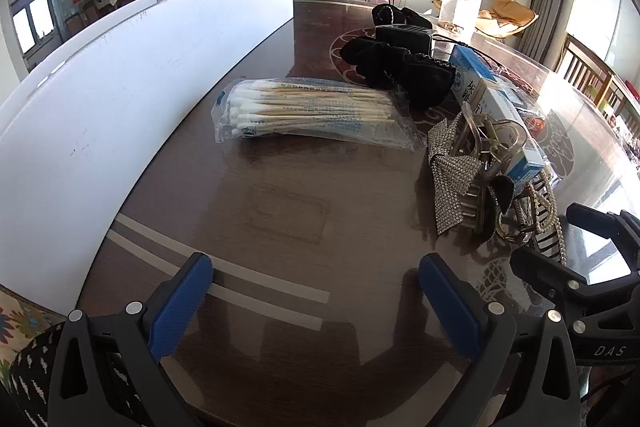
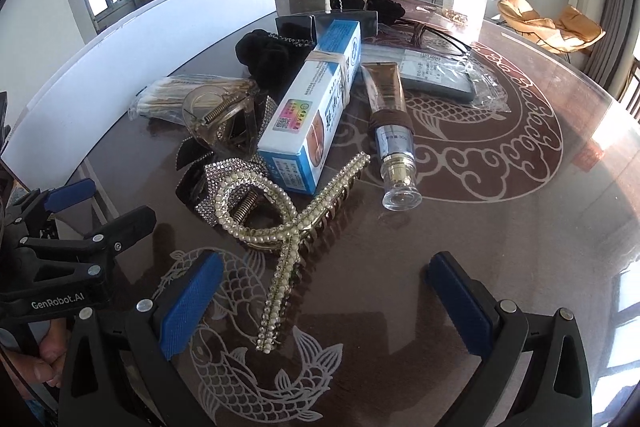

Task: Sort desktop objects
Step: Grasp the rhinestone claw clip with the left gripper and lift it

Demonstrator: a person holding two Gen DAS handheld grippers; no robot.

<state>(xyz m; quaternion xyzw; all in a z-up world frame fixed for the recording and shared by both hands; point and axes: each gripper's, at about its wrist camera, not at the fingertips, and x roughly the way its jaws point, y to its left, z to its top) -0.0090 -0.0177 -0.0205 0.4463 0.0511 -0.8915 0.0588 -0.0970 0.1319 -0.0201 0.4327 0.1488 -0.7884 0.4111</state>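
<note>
Both grippers hover with jaws spread wide and empty: the left gripper [image 1: 316, 297] near a bag of cotton swabs [image 1: 308, 113], the right gripper [image 2: 324, 301] around a pearl hair clip [image 2: 280, 223] on the surface [image 2: 500, 227].

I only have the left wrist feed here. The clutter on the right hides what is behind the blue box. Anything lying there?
Observer: Yes, a gold cosmetic tube lies to the right of the blue box, its clear cap toward the camera.
Operator: And the pearl strands at my right edge?
Observer: They belong to a pearl hair claw, which lies in front of the blue box, with one long arm reaching between the open fingers of the right gripper.
Operator: Anything beyond the tube?
Observer: A flat grey packet in clear plastic on the table.
</note>
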